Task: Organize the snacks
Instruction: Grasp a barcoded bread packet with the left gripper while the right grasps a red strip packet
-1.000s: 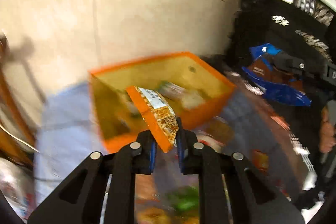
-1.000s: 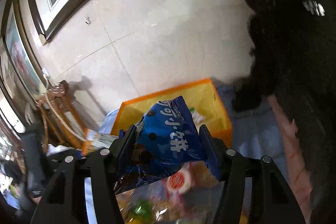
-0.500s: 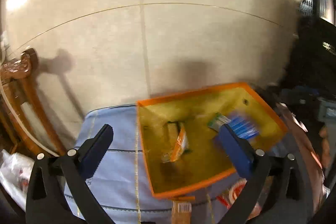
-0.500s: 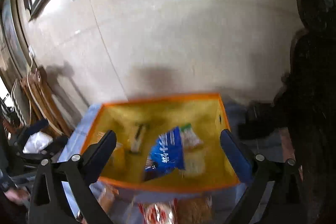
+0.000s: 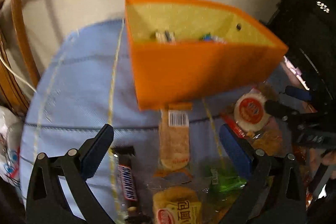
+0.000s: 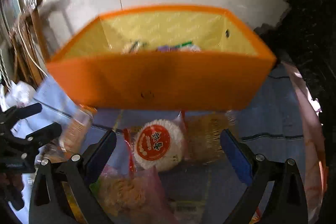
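An orange box (image 5: 201, 68) with a yellow lining stands on a blue cloth (image 5: 79, 85); several snacks lie inside it. It also shows in the right wrist view (image 6: 159, 81). My left gripper (image 5: 166, 148) is open and empty, low over loose snacks: a clear cracker pack (image 5: 175, 140) between the fingers, a Snickers bar (image 5: 127, 175), a green packet (image 5: 224, 180). My right gripper (image 6: 168, 150) is open and empty over a round white rice cracker with a red label (image 6: 157, 145). The right gripper shows at the right of the left view (image 5: 294, 114).
A wooden chair (image 5: 14, 39) stands at the left by the tiled wall. A dark cabinet (image 5: 310, 30) is at the right. More wrapped snacks (image 6: 126, 188) lie at the front. A white bag (image 5: 8, 140) sits at the far left.
Both grippers let go of their snacks into the orange box, the left its orange-striped pack, the right its blue bag. Both have since dropped low over the loose snacks in front of the box.
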{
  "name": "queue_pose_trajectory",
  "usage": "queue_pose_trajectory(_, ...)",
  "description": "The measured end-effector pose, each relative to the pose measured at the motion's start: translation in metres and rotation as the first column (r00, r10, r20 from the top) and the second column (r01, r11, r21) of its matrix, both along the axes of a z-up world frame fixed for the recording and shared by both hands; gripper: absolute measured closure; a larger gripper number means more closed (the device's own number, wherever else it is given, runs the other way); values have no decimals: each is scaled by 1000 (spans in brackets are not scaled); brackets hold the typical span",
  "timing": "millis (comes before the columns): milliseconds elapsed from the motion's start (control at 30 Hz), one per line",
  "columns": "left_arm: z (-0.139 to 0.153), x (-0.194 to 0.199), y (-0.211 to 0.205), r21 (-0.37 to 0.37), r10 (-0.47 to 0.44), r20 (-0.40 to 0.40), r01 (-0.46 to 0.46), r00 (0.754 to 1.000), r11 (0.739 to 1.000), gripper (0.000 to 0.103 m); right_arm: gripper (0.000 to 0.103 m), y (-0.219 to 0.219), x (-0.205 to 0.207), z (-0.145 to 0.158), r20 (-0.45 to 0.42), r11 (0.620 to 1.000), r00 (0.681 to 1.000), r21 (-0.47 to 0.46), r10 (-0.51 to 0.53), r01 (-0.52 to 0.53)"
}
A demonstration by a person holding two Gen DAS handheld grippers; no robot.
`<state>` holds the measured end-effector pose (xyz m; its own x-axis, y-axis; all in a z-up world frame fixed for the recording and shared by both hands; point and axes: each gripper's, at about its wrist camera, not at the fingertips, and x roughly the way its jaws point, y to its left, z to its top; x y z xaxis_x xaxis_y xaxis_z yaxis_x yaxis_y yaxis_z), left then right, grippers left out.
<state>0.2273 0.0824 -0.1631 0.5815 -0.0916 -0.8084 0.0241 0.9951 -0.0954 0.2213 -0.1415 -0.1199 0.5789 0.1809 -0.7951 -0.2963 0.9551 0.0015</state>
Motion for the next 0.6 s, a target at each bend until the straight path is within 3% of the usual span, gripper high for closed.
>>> queue_pose_trajectory(67, -10, 5, -3, 12, -17, -22, 17, 1000, 1000, 4, 4, 10, 8, -15, -18, 998, 1000, -57, 14, -15)
queue_pose_trajectory(167, -28, 13, -14, 46, -51, -58, 53, 997, 997, 4, 4, 15, 11, -28, -56, 997, 997, -52, 49, -52)
queue_pose_trajectory(233, -42, 13, -19, 60, -54, -87, 60, 995, 996, 5, 5, 21, 12, -39, -74, 992, 997, -121, 31, -40)
queue_pose_trajectory(267, -49, 14, -20, 44, -62, -109, 67, 992, 997, 22, 23, 23, 9, -39, -59, 987, 998, -156, 15, -24)
queue_pose_trajectory(300, -51, 14, -21, 57, -60, -109, 66, 992, 996, 30, 47, 25, 4, -36, -33, 985, 999, -172, 14, -20)
queue_pose_trajectory(367, -51, 14, -28, 95, -99, -106, 109, 989, 989, 49, 55, 31, -7, -32, -1, 979, 1000, -202, 26, -26)
queue_pose_trajectory(400, -51, 13, -29, 87, -116, -104, 125, 988, 988, 53, 59, 30, -9, -31, -12, 983, 1000, -182, 11, -12)
queue_pose_trajectory(433, -50, 11, -27, 81, -113, -105, 121, 988, 989, 66, 64, 22, -8, -30, -55, 995, 998, -103, -17, 12)
queue_pose_trajectory(500, -47, 9, -19, 15, -95, -122, 97, 988, 995, 68, 79, 5, -4, -26, -160, 995, 985, 73, -59, 71)
queue_pose_trajectory(533, -45, 5, -14, -48, -86, -130, 80, 988, 996, 68, 82, 2, -6, -23, -160, 994, 985, 80, -57, 70)
queue_pose_trajectory(600, -43, -3, -17, -52, -96, -123, 90, 988, 995, 68, 87, 2, -10, -19, -141, 996, 989, 69, -37, 47)
